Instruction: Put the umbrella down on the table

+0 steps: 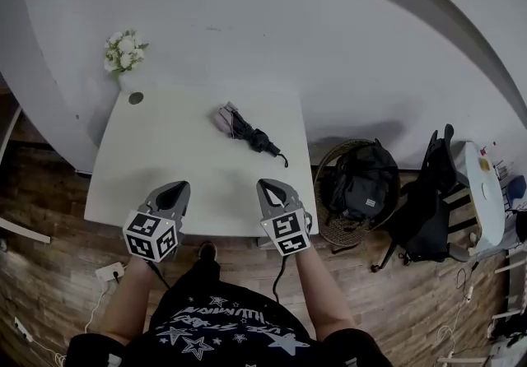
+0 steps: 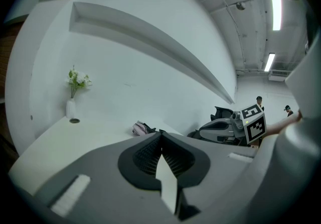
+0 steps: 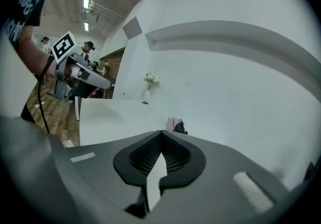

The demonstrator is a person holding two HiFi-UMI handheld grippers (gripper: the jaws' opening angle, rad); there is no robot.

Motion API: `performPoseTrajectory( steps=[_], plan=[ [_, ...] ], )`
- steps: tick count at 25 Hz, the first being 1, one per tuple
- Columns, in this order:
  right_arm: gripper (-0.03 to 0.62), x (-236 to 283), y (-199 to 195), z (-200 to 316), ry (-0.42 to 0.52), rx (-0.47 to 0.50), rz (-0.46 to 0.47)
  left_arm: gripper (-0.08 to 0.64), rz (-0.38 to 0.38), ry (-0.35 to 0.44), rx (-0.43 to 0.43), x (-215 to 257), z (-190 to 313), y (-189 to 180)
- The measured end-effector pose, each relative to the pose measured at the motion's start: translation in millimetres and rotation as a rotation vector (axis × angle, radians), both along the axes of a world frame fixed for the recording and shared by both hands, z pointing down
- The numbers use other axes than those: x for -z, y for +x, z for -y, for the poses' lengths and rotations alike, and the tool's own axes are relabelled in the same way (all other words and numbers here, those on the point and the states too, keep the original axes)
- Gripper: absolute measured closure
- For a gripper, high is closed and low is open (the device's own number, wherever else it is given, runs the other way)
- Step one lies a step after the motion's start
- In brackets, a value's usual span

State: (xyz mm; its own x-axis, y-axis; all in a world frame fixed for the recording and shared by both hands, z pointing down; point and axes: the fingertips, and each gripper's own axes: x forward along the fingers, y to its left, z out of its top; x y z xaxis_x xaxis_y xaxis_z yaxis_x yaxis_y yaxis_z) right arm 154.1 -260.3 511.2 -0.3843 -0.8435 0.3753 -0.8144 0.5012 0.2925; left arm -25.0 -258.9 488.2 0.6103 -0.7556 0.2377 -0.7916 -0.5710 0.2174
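Note:
A folded black umbrella (image 1: 251, 133) with a pale pink end lies flat on the white table (image 1: 165, 160), right of the middle towards the back. It also shows small in the left gripper view as umbrella (image 2: 143, 128) and in the right gripper view as umbrella (image 3: 176, 125). My left gripper (image 1: 177, 189) and right gripper (image 1: 265, 186) hover side by side over the table's front edge, well short of the umbrella. Both are shut with nothing between the jaws; the left gripper (image 2: 161, 134) and right gripper (image 3: 161, 132) show their tips meeting.
A white vase of flowers (image 1: 123, 53) stands at the table's back left corner beside a round cable hole (image 1: 136, 98). To the table's right, a wicker basket holds a black backpack (image 1: 360, 184), with a dark-draped chair (image 1: 428, 201) beyond. A white wall runs behind.

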Motion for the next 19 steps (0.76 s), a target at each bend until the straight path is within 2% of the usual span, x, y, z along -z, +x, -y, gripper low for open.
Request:
performPoseTrajectory(
  steps=[7,19],
  plan=[
    [0.578,5,7,-50,0.006,-0.03,0.068,0.556,0.005,-0.013,0.011,-7,-55,0],
    [0.578,6,1,-108,-0.001,-0.014,0.087,0.555,-0.006,-0.022,0.032,-6,-114,-4]
  ],
)
